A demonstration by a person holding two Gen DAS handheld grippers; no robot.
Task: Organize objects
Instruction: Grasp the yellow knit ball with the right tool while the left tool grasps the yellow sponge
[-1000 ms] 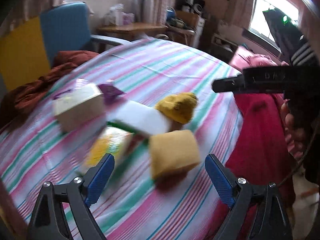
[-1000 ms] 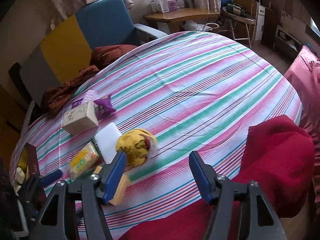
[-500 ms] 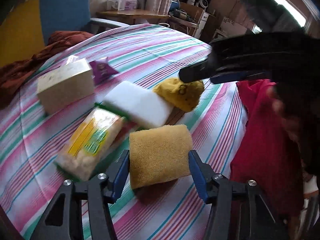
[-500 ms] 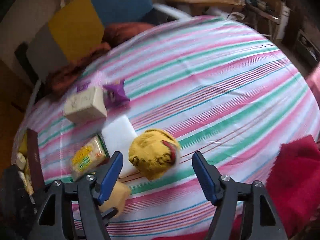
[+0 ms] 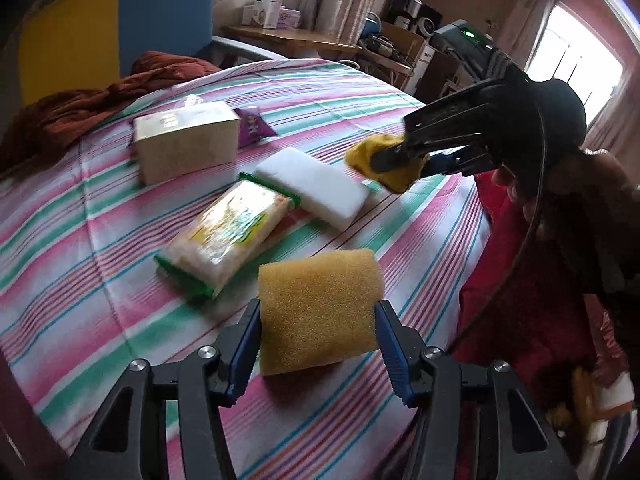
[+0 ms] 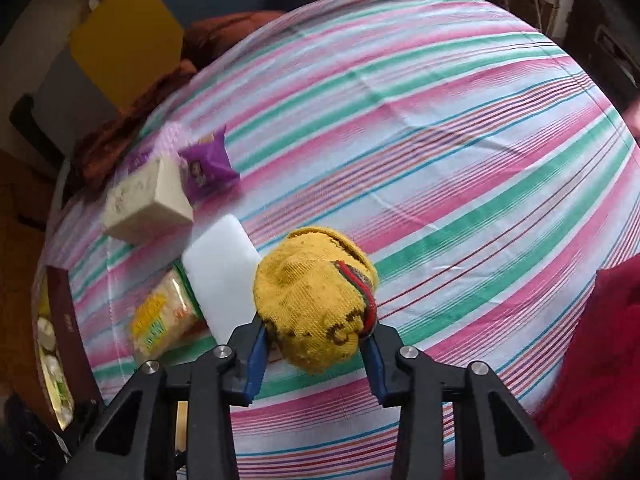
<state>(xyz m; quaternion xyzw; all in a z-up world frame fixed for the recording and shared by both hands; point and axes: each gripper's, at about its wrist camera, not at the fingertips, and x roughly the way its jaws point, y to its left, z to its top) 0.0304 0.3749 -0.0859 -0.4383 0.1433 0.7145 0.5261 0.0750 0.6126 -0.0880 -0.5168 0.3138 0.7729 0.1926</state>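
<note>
At the far left a rust-brown cloth is bunched at the edge of the striped sheet, with a blue and yellow chair behind it. Next comes a cream box lying on the sheet, and a purple packet touches its right end. In front of the box a clear-wrapped pack with green ends lies on a slant, and its upper end touches a white block. Below these, near the lower middle, the left gripper has the sponge between its blue pads; the pads sit against both sides of the sponge and the jaws are closing on it, the sponge tilted with its near edge just above the sheet. To the right of the white block, the right gripper pinches the yellow sock ball, which has a red and green band on its right side; its jaws are closing too, the pads pressed into the ball's lower sides. In the left wrist view that gripper comes in from the right, held by a hand, with the ball at its tip, just beside the white block's far corner. Farthest right a red cloth lies over the sheet's edge.
</note>
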